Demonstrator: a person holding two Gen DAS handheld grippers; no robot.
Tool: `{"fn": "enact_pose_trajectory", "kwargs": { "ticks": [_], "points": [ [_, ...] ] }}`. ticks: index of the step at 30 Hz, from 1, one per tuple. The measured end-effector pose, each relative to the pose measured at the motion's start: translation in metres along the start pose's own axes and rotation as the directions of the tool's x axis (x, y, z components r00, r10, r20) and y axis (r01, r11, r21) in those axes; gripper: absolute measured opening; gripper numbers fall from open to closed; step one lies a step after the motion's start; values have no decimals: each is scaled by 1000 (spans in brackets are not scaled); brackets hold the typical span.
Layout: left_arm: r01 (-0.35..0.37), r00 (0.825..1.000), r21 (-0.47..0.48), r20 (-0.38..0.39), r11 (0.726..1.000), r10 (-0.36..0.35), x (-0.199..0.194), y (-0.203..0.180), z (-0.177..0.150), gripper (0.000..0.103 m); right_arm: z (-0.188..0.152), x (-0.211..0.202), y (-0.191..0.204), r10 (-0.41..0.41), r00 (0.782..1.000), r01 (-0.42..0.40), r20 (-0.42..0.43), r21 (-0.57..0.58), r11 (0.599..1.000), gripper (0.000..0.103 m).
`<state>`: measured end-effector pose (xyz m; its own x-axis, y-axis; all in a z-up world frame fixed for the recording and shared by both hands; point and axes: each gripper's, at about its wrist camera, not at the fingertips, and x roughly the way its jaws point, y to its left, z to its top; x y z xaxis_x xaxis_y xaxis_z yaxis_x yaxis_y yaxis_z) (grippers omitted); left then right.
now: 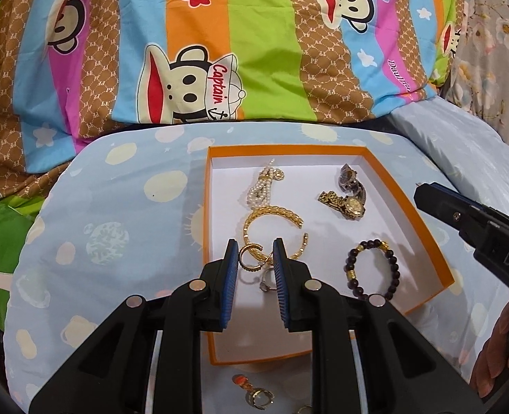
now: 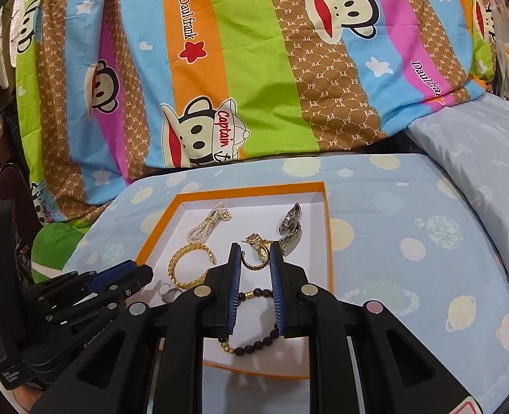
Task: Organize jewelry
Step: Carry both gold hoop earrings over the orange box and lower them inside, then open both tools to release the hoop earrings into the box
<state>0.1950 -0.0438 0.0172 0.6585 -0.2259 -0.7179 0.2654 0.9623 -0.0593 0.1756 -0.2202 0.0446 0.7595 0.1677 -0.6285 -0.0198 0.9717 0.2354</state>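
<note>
An orange-rimmed white tray point(image 1: 289, 150) lies on a blue cushion and holds a pearl strand point(image 1: 259, 189), a gold bangle point(image 1: 271, 212), two watches point(image 1: 346, 203), a dark beaded bracelet point(image 1: 394, 265) and a small ring point(image 1: 266, 284). My left gripper point(image 1: 255, 252) hovers over the tray's near left part, shut on a small gold hoop earring point(image 1: 244, 266) whose shadow falls on the tray floor. My right gripper point(image 2: 256, 253) hangs above the beaded bracelet point(image 2: 254, 345), shut on a second gold hoop earring point(image 2: 254, 267). From the left wrist view only its dark tip point(image 1: 423, 191) shows.
Loose pieces lie on the cushion in front of the tray: an orange-stone earring point(image 1: 240, 379) and a gold ring point(image 1: 259, 396). A bright monkey-print quilt point(image 1: 202, 51) rises right behind the cushion. A pale blue pillow point(image 2: 478, 145) sits at the right. A hand point(image 1: 502, 345) holds the right gripper.
</note>
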Motion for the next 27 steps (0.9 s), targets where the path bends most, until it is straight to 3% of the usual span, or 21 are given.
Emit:
{"fn": "enact_pose_trajectory", "kwargs": {
  "ticks": [8,15,27],
  "points": [
    [24,1000,-52,12,998,-23,-6,18,0,20,-1,14,-9,-2,1000,3,-19,24,1000,16],
    [51,999,-18,0,999,-51,8,2,-2,20,-4,31,-3,-3,999,4,-48,3,1000,16],
    [58,998,-35,-7,998,-58,18,7,-3,20,-8,42,-8,-6,998,7,-65,19,1000,16]
  ]
}}
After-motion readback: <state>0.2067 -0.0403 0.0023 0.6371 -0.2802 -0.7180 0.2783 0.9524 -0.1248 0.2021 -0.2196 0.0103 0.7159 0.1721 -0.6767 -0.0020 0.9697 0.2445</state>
